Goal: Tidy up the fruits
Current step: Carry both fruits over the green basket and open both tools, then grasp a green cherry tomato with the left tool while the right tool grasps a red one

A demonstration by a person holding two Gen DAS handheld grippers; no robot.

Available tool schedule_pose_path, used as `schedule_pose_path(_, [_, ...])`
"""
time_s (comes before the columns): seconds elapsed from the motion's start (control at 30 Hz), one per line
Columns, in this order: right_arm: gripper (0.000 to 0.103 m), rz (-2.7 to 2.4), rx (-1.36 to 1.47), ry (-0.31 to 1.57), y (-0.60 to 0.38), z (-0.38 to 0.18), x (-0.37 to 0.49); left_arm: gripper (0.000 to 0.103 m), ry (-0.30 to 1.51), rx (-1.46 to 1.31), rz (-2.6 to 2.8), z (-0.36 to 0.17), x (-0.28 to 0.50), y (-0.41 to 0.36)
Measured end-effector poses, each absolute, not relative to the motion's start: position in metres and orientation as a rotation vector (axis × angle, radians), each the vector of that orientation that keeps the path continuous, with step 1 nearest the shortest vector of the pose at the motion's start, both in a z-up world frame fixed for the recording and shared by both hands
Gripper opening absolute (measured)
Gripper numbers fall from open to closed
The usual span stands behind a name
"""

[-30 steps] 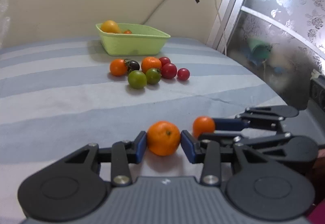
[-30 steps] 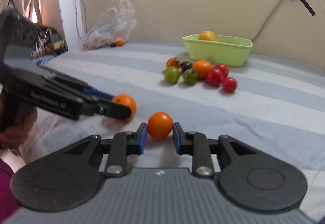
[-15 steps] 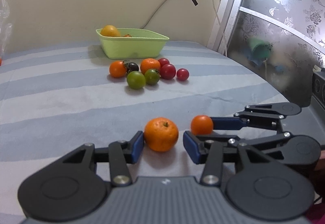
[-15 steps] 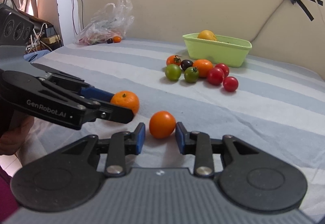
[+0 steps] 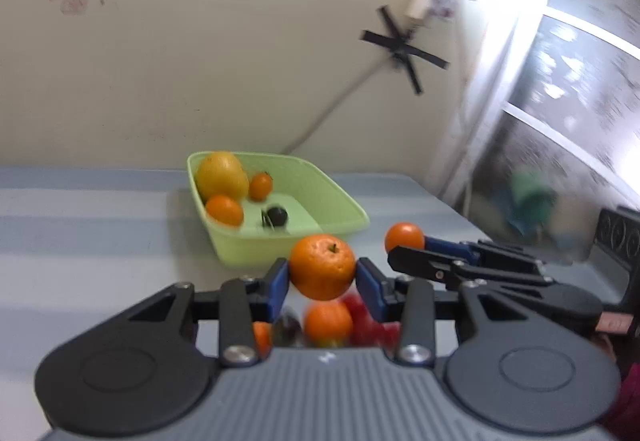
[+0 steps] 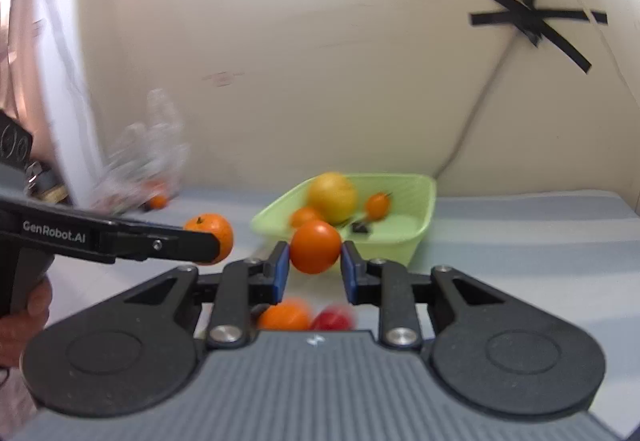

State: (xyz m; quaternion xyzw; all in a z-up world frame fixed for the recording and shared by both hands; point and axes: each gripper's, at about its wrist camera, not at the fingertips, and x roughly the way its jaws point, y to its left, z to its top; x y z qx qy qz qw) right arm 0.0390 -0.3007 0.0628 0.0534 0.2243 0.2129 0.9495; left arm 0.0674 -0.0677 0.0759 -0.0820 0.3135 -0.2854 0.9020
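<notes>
Gripping a mandarin (image 5: 322, 267) between its blue pads, the left claw (image 5: 322, 277) holds the fruit lifted above a blurred cluster of loose tomatoes (image 5: 352, 325) lying on the bench (image 5: 88, 241). Just to its right, the right claw (image 6: 314, 265) is clenched on a smooth orange tomato (image 6: 315, 247), likewise held clear of the surface, with an orange and a red tomato blurred beneath it. In the right wrist view the left claw's black finger crosses from the left edge, and the white lettering "GenRobot.AI" (image 6: 54, 238) reads along its side.

Striped pale blue and grey cloth covers the bench. Beyond both claws sits the green basket (image 5: 340, 201), already holding a large yellow fruit (image 5: 222, 175), two small orange tomatoes and a dark one. Open cloth lies to the left of the basket and between it and the claws.

Farther back, a clear plastic bag (image 6: 140, 169) rests near the bench's far left corner. A cream wall rises behind, with black tape crosses (image 5: 404, 49) fixing a cable (image 5: 336, 109) that runs down toward the basket. A frosted, patterned glass panel (image 5: 580, 113) closes the right side near the bench edge.
</notes>
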Motion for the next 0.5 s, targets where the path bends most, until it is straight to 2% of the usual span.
schedule_pose_path(0.23, [0.031, 0.367, 0.069, 0.511, -0.296, 0.04, 0.102, 0.038, 0.721, -0.146, -0.506, 0.059, 0.153, -0.098])
schedule_pose_path(0.37, [0.035, 0.363, 0.034, 0.496, -0.293, 0.036, 0.105, 0.047, 0.719, -0.086, -0.471, 0.049, 0.163, -0.111])
schedule_pose_path(0.4, [0.039, 0.365, 0.037, 0.49, -0.293, 0.036, 0.104, 0.048, 0.715, -0.074, -0.461, 0.048, 0.162, -0.113])
schedule_pose_path(0.5, [0.039, 0.36, 0.049, 0.475, -0.295, 0.04, 0.095, 0.048, 0.705, -0.079, -0.477, 0.049, 0.155, -0.108])
